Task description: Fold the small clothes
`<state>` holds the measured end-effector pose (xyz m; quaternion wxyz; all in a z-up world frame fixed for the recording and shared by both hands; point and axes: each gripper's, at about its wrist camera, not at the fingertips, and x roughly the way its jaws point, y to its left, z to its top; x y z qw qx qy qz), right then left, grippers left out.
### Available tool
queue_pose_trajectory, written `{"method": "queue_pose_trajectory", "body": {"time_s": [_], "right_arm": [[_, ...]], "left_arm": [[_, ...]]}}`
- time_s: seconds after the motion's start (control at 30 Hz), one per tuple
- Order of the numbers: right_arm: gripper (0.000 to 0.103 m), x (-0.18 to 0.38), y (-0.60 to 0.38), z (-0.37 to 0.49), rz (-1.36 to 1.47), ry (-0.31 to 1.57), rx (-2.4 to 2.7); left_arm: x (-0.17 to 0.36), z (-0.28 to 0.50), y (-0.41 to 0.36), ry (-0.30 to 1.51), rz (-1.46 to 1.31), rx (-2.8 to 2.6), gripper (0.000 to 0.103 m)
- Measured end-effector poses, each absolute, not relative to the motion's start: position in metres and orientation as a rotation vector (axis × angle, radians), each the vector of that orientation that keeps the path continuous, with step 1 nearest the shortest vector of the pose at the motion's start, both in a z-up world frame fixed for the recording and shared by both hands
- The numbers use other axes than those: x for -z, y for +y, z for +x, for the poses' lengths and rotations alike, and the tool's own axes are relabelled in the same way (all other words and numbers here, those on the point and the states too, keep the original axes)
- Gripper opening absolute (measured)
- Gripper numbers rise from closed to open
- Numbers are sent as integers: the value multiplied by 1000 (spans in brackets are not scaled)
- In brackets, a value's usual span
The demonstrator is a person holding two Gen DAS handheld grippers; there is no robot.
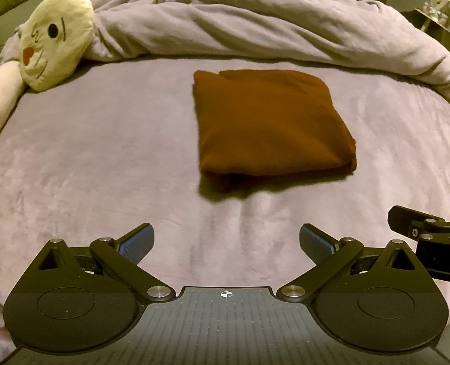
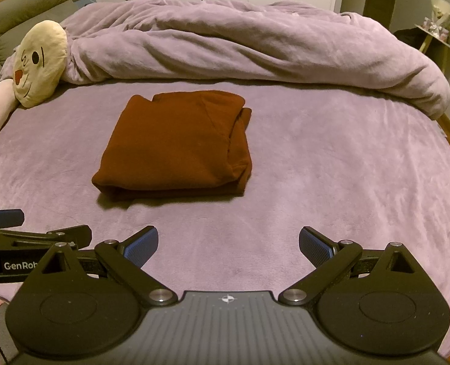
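Note:
A rust-brown garment [image 1: 270,124] lies folded into a thick rectangle on the lilac bed sheet [image 1: 103,158]. It also shows in the right wrist view [image 2: 176,146], left of centre. My left gripper [image 1: 226,243] is open and empty, held back from the garment's near edge. My right gripper [image 2: 228,245] is open and empty, near and to the right of the garment. Each gripper shows at the edge of the other's view: the right one [image 1: 431,231] and the left one [image 2: 27,231].
A bunched lilac duvet [image 1: 255,21] lies across the far side of the bed. A cream plush face pillow [image 1: 54,36] sits at the far left, also in the right wrist view [image 2: 38,60]. A small stand with ornaments [image 2: 437,30] is beyond the bed's right edge.

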<state>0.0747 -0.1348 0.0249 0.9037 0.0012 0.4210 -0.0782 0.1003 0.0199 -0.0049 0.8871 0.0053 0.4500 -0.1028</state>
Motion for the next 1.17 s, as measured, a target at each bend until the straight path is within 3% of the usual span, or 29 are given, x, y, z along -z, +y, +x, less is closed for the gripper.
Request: {"method": "queue_pose_trajectory", "body": {"time_s": [1.17], "right_arm": [[99,-22,-135,72,-5,867,175]], "left_arm": [[7,96,15,951,20,242,103]]}}
